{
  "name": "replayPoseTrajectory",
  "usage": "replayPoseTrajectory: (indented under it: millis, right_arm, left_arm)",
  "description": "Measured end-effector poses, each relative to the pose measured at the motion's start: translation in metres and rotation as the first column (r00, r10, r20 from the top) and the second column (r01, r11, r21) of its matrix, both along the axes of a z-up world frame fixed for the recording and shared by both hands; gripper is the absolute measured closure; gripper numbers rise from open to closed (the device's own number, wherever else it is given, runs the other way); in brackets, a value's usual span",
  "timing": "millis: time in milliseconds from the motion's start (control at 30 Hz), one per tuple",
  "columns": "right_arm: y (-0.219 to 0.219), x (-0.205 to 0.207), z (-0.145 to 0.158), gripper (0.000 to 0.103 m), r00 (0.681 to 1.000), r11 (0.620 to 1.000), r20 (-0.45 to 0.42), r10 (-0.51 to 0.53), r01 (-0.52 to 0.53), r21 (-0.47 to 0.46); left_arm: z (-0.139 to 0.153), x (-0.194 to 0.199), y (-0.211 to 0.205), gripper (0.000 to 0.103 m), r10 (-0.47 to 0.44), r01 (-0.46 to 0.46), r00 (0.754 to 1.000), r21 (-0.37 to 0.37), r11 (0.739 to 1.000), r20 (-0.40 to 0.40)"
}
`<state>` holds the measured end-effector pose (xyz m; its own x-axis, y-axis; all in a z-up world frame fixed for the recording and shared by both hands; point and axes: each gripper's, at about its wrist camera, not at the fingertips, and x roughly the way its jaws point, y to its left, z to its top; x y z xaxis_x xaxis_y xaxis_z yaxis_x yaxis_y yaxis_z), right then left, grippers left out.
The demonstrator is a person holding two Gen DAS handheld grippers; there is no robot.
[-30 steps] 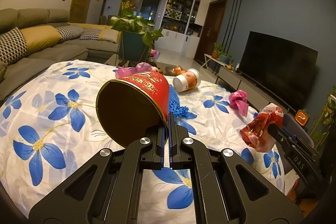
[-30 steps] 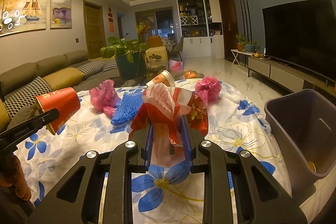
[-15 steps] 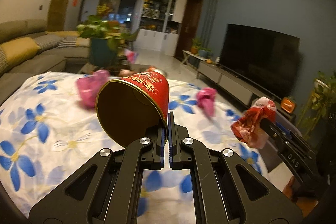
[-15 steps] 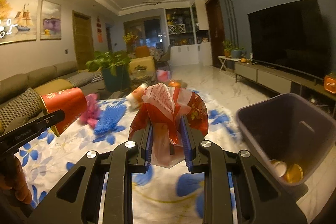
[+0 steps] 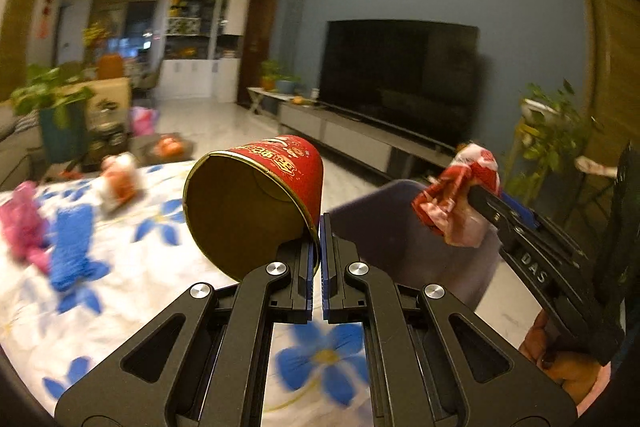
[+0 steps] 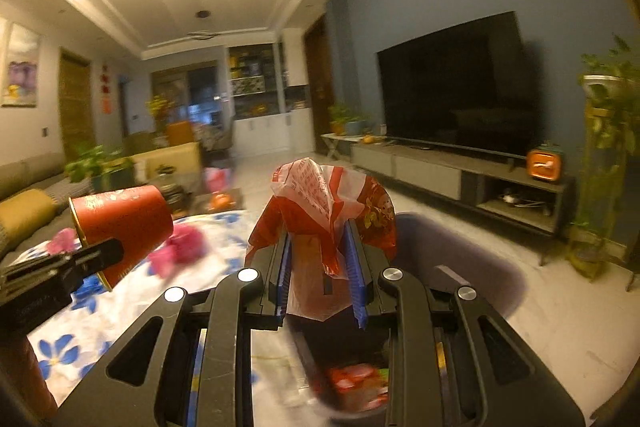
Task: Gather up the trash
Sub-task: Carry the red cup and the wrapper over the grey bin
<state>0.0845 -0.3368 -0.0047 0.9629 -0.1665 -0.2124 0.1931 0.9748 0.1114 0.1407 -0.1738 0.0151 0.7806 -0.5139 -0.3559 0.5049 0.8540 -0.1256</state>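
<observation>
My left gripper [image 5: 321, 251] is shut on the rim of a red paper cup [image 5: 256, 203], held above the flowered table edge; the cup also shows in the right wrist view [image 6: 124, 227]. My right gripper [image 6: 322, 267] is shut on a crumpled red and white plastic bag [image 6: 324, 211], held over the dark purple trash bin [image 6: 472, 267]. The bag [image 5: 460, 199] and the bin [image 5: 384, 227] also show in the left wrist view, to the right of the cup. Red wrappers [image 6: 356, 383] lie inside the bin.
On the flowered tablecloth [image 5: 120, 287] lie a blue net [image 5: 72, 247], pink crumpled trash [image 5: 24, 227] and a tipped paper cup [image 5: 120, 179]. A TV and low cabinet [image 6: 460, 171] stand along the right wall. Potted plants stand at far right [image 6: 608, 147].
Both grippers have swung right, away from the table middle toward the bin. The bag is now over the bin and the cup is near the bin's edge. Both grips are unchanged.
</observation>
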Motion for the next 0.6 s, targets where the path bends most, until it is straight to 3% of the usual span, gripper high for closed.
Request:
replayPoseTrajectory:
  millis: [267,600]
  right_arm:
    - [-0.035,0.005,-0.013,0.077,0.997,0.997,-0.021,-0.078,0.078,0.017]
    - [-0.043,0.004,-0.019,0.075,0.994,0.994,-0.021,-0.105,0.106,0.019]
  left_arm:
    - [-0.012,0.013,-0.057,0.101,-0.162,0.161,0.987,-0.013,0.987,-0.017]
    - [-0.022,0.026,-0.094,0.101,-0.223,0.223,0.974,0.003,0.975,-0.030]
